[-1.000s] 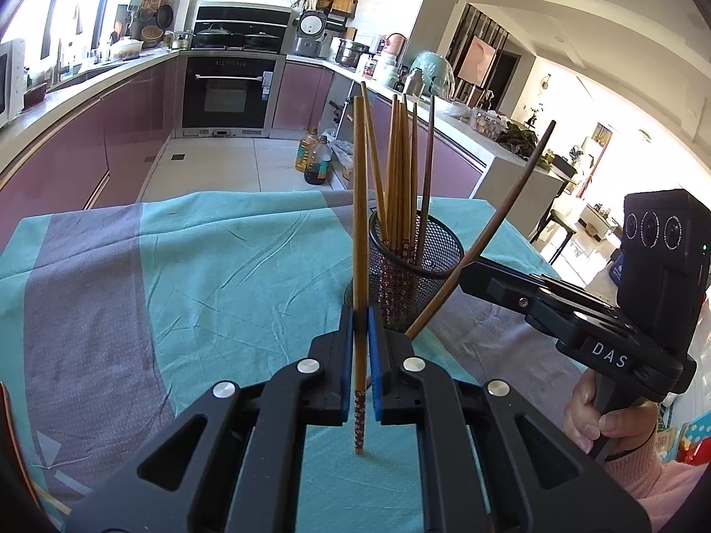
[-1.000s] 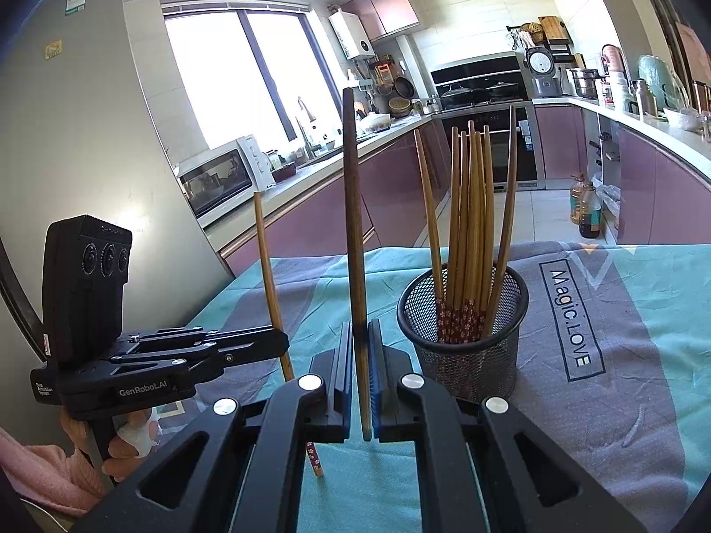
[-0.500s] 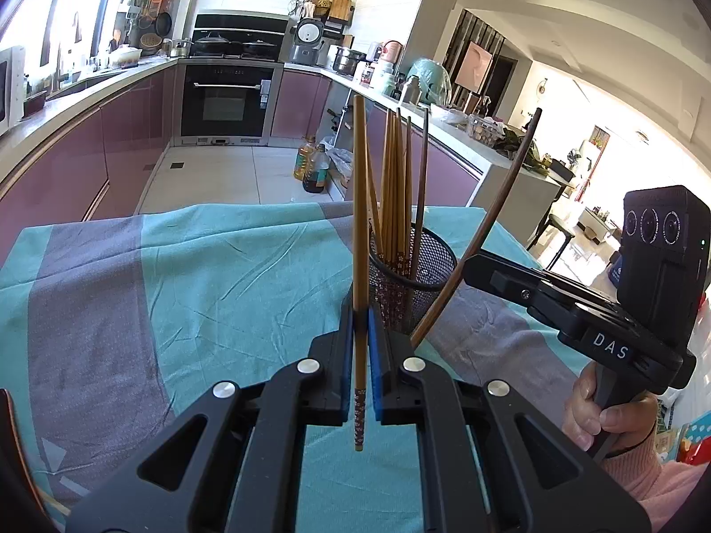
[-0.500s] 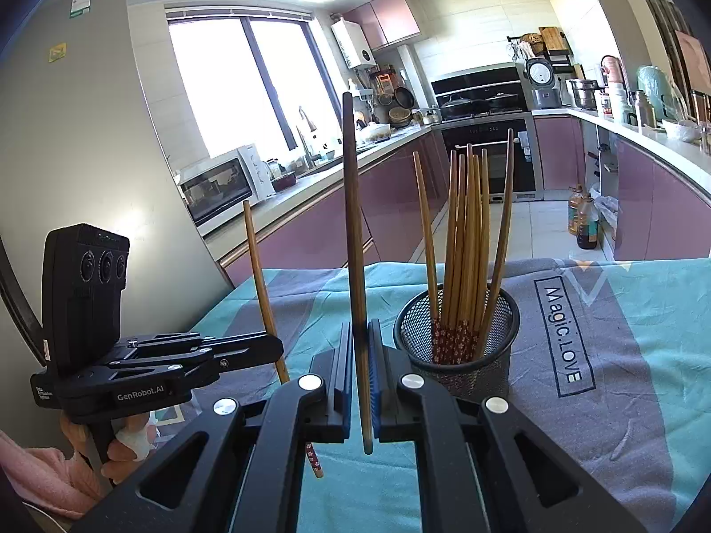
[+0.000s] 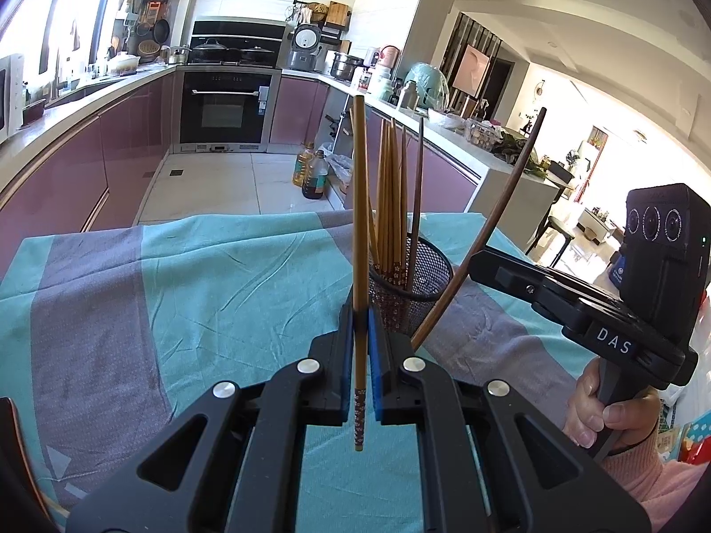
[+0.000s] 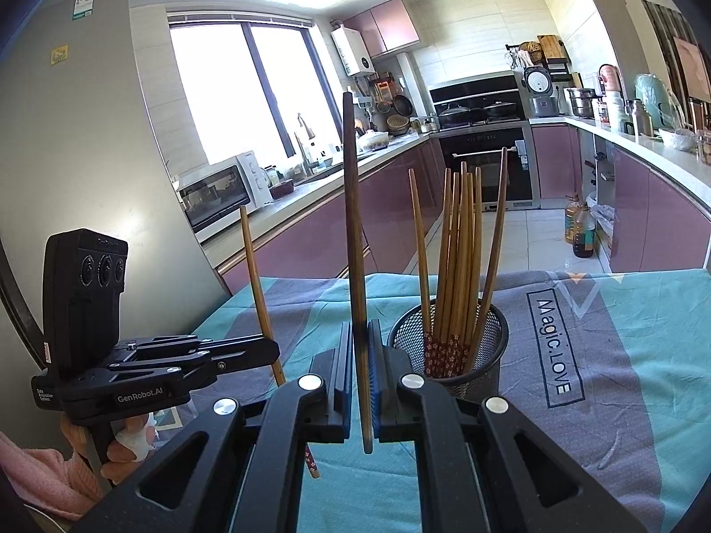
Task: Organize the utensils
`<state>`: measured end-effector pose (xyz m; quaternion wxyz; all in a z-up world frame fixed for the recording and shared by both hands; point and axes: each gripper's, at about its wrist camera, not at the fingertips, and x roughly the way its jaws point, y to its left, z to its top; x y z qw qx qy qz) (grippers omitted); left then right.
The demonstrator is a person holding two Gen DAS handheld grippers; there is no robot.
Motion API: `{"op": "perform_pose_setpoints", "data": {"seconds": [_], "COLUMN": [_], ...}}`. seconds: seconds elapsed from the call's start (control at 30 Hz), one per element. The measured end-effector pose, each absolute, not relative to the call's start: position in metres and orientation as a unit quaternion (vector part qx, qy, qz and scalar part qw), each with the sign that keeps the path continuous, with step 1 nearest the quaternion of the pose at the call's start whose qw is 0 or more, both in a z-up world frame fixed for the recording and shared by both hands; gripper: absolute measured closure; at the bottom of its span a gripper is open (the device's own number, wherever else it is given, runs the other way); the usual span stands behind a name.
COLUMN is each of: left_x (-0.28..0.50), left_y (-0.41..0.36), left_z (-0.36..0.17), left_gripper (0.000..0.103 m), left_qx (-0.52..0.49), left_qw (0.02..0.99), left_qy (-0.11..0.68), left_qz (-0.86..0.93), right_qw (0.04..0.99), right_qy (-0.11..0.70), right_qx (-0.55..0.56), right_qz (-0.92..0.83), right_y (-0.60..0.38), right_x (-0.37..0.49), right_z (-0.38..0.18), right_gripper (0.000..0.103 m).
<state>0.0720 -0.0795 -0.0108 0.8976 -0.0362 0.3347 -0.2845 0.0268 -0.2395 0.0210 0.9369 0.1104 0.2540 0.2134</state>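
The mesh holder stands mid tabletop, its mouth crowded by upright chopsticks, with room seemingly left at its near rim. Bare cloth lies open left and right of it. Each gripper flanks the other closely.

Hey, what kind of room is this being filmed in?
A home kitchen, most likely: a built-in oven under a stovetop with pots, a microwave on the counter by the window, and a rice cooker.

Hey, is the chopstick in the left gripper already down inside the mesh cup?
No, the left gripper holds its chopstick upright in the air in front of the mesh cup, outside it.
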Motion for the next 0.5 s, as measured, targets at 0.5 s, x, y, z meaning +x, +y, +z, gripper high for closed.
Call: {"op": "perform_pose_setpoints", "data": {"seconds": [0.5], "left_x": [0.0708], "left_y": [-0.0819], "left_z": [-0.0027], "left_gripper": [0.096], "left_qx": [-0.033], "left_qw": [0.899], "left_qy": [0.325], "left_qz": [-0.290], "right_qw": [0.939], "right_qy": [0.246], "right_qx": [0.109], "right_qz": [0.213], "right_y": [-0.2411], "right_x": [0.0293], "right_z": [0.0258], "right_gripper": [0.098]}}
